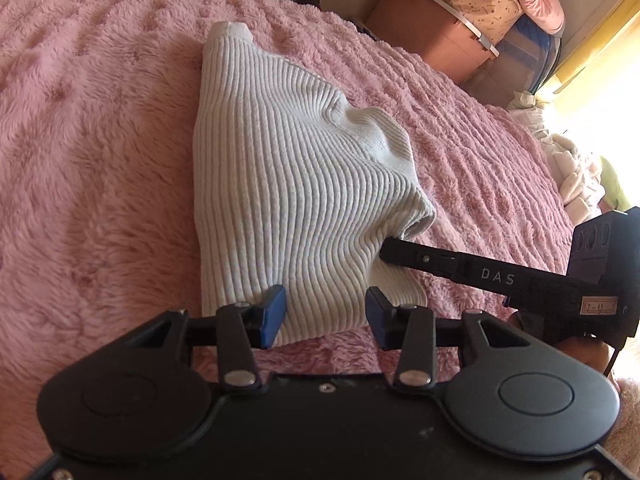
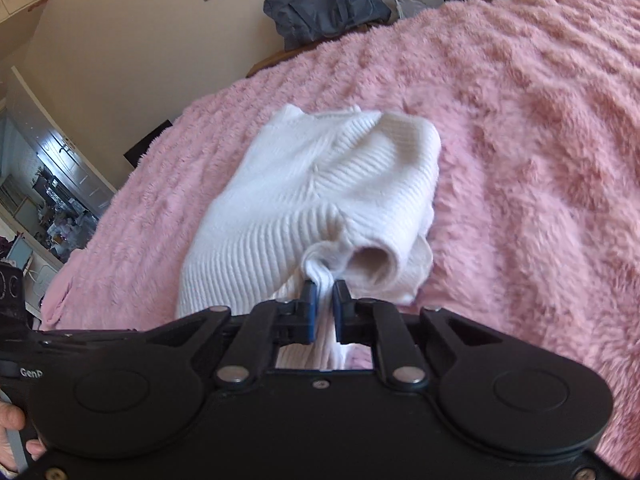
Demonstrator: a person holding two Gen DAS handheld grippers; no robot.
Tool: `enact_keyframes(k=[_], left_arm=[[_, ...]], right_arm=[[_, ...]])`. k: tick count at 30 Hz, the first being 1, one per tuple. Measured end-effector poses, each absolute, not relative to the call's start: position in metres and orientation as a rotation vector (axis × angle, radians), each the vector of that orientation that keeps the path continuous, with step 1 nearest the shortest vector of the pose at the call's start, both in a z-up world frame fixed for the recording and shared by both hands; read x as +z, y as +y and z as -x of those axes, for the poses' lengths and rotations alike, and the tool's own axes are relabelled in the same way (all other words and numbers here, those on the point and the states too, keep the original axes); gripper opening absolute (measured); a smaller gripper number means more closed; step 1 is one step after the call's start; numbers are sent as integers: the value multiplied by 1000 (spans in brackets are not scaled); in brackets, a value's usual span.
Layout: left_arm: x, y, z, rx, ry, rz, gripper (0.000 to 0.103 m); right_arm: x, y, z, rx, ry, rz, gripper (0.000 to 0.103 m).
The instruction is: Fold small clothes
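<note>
- Two tongs work at the near end of one white ribbed sweater, which lies partly folded on the pink fleece blanket of a bed.
- Right tongs are pressed together, pinching a bunched fold of the sweater's near right corner, just beside an open rolled cuff; the knit runs down between the blue pads.
- Left tongs stand about half spread over the sweater's near left hem; the cloth lies between the blue pads, but they do not press on it.
- From both tongs the sweater stretches straight away, its long axis running from the near hem to the far collar.
- Seen from the left wrist, the right tongs reach in from the right and meet the sweater's near right edge.
- My judgement: the right corner is secured and the left hem is not, so the left tongs must shut on that hem before any lift toward the collar.
</note>
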State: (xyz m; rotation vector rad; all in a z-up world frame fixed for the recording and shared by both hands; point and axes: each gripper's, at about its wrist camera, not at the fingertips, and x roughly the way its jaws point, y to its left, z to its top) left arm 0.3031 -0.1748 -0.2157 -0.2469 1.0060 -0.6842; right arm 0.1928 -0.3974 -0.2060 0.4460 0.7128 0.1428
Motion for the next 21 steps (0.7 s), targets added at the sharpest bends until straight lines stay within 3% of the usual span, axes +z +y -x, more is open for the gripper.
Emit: enact_keyframes(k=[3, 4, 5, 9, 12, 13, 15, 18, 21], left_arm=[[-215, -173, -303, -685, 1006, 253, 44], [-211, -172, -302, -694, 1001, 266, 44], [-205, -170, -302, -706, 993, 280, 44], [-176, -162, -304, -746, 921, 322, 45], [-160, -165, -311, -749, 871, 285, 46], [-159, -167, -315, -750, 867, 274, 46], [-160, -170, -322, -739, 870, 266, 46], [-170, -172, -331, -741, 899, 281, 46], [-179, -174, -337, -736, 919, 282, 46]], right_arm=[[-213, -400, -186, 145, 685, -479, 10], [-211, -401, -183, 140, 675, -485, 25], [-206, -401, -179, 140, 662, -481, 30], [-160, -400, -165, 200, 557, -424, 34], [-120, -400, -180, 149, 453, -276, 68], [-111, -400, -195, 157, 450, -203, 71], [-100, -403, -234, 175, 473, -87, 70], [-98, -401, -293, 201, 581, 92, 33], [-106, -402, -327, 288, 657, 200, 31]])
